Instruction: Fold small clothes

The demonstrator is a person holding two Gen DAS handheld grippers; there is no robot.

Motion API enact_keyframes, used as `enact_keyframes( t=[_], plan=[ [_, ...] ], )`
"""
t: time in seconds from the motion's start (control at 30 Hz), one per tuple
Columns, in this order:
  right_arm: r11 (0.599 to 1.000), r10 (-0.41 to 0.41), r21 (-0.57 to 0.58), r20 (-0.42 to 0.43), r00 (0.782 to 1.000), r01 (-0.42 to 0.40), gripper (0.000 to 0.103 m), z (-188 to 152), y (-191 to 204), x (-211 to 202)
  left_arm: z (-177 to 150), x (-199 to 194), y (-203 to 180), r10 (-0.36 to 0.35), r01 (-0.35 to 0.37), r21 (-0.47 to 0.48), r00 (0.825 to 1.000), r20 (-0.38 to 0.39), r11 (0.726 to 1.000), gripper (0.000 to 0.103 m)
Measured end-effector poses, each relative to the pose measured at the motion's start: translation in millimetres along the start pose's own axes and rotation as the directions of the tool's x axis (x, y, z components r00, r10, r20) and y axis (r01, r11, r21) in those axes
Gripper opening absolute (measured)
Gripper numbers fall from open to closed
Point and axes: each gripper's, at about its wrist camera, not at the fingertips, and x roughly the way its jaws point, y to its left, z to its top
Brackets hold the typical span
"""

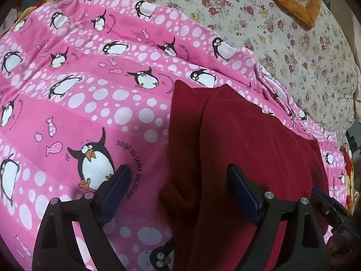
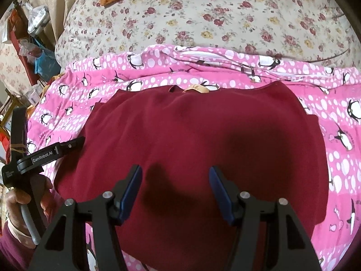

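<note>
Right wrist, garment [image 2: 191, 135] under hand-held gripper [image 2: 175, 189]

Dark red garment [image 2: 191, 140], soft fleece-like knit, plain, no print. Spread mostly flat on a pink penguin-print blanket [image 2: 338, 158] over the bed, neckline toward 12 o'clock. Small tan label [image 2: 195, 88] showing at the collar, next to a short notch in the neckline. Body broad and smooth, only faint ripples. Edge toward 9 o'clock folded over on itself, forming a long raised ridge with a narrower strip beside it [image 1: 187, 135]. Edge toward 3 o'clock lying rounded and flat against the blanket. Hem end toward 6 o'clock, hidden under the near frame edge. Shadow patches darkening the middle.
</note>
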Motion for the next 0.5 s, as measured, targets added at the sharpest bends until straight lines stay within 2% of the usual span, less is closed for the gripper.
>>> enact_keyframes(
  t=[0.1,0.2,0.27,0.3,0.37,0.4,0.43,0.47,0.5],
  plan=[
    [1.000,0.009,0.006,0.002,1.000,-0.009,0.065,1,-2,0,2,2,-2,-0.030,0.030,0.000,0.999,-0.016,1.000,0.070],
    [1.000,0.020,0.014,0.007,1.000,-0.020,0.065,3,-3,1,2,4,-6,-0.057,0.057,0.020,0.998,-0.025,0.998,0.060],
    [1.000,0.026,0.017,0.014,1.000,-0.026,0.065,3,-4,0,1,4,-12,-0.089,0.091,0.050,0.995,-0.038,0.995,0.035],
    [0.999,0.028,0.018,0.016,0.999,-0.029,0.065,4,-5,1,1,4,-14,-0.089,0.091,0.062,0.995,-0.039,0.994,0.033],
    [0.999,0.034,0.019,0.026,0.999,-0.034,0.065,5,-6,1,0,3,-17,-0.096,0.099,0.080,0.995,-0.039,0.992,0.019],
    [0.999,0.035,0.018,0.031,0.999,-0.036,0.065,6,-7,1,1,2,-16,-0.111,0.113,0.067,0.993,-0.038,0.991,0.016],
    [0.999,0.037,0.015,0.037,0.999,-0.038,0.058,6,-7,1,2,0,-15,-0.125,0.127,0.056,0.991,-0.039,0.990,0.008],
    [0.999,0.039,0.007,0.037,0.999,-0.039,0.046,8,-8,2,3,-1,-13,-0.136,0.138,0.041,0.990,-0.037,0.990,0.005],
    [0.999,0.040,0.003,0.035,0.999,-0.040,0.040,9,-8,3,4,-2,-10,-0.152,0.153,0.020,0.988,-0.038,0.988,0.003]
  ],
)
